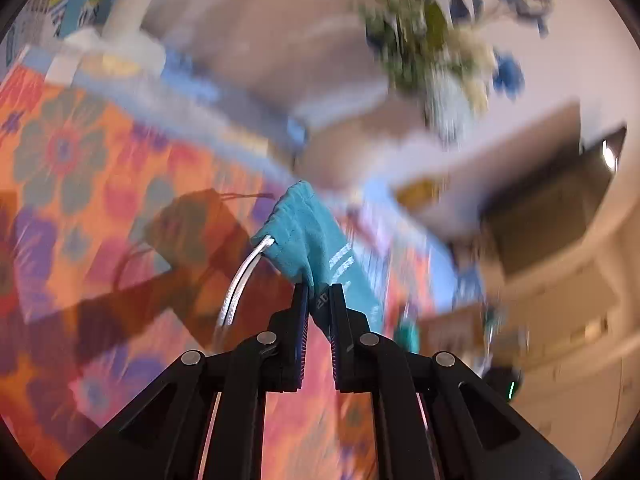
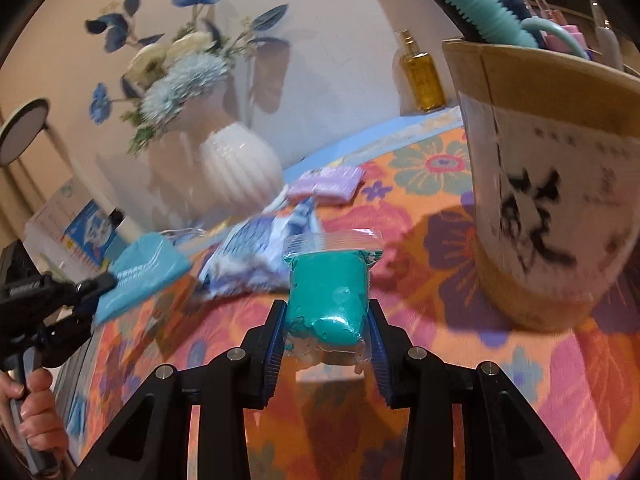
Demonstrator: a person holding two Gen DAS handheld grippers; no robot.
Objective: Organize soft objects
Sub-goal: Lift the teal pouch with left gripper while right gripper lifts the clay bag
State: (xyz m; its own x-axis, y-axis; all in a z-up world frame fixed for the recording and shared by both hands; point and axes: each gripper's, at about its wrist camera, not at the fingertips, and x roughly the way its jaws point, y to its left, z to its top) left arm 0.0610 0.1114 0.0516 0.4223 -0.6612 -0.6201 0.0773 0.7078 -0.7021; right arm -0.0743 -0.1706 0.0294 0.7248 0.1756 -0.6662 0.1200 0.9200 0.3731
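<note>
Left gripper (image 1: pixel 319 294): jaws closed tight on the pouch (image 1: pixel 308 236), a blue cloth pouch with white print; a white cord (image 1: pixel 240 280) loops out of its gathered mouth.
Pouch: hangs off the cloth (image 1: pixel 100 184), clamped by one edge, the rest standing up past the tips. In the right view the same pouch (image 2: pixel 144 276) sits at the table's left edge, held from the side.
Right gripper (image 2: pixel 326 320): part open, pads pressed on both sides of the bag (image 2: pixel 330 292), a clear zip bag of teal dough, its sealed strip pointing away from the fingers.
Bag: raised above the cloth (a shadow lies beneath it).
Left hand (image 2: pixel 34 412): wrapped round the handle, low at the left rim of the right view, beyond the table edge.
Room ahead of right gripper: a crumpled blue-white wrap (image 2: pixel 256 256) just behind the bag, a lilac packet (image 2: pixel 326 184) further back, both lying on the cloth.
Right side: a tall paper tub (image 2: pixel 560 184) with black brushwork stands near, filled with pens and a teal ribbed tube; it closes off that side.
Back edge: a white ribbed vase (image 2: pixel 240 168) with blue and cream flowers, and an amber bottle (image 2: pixel 424 80), both by the wall.
Left view: heavily blurred, so far items cannot be told.
</note>
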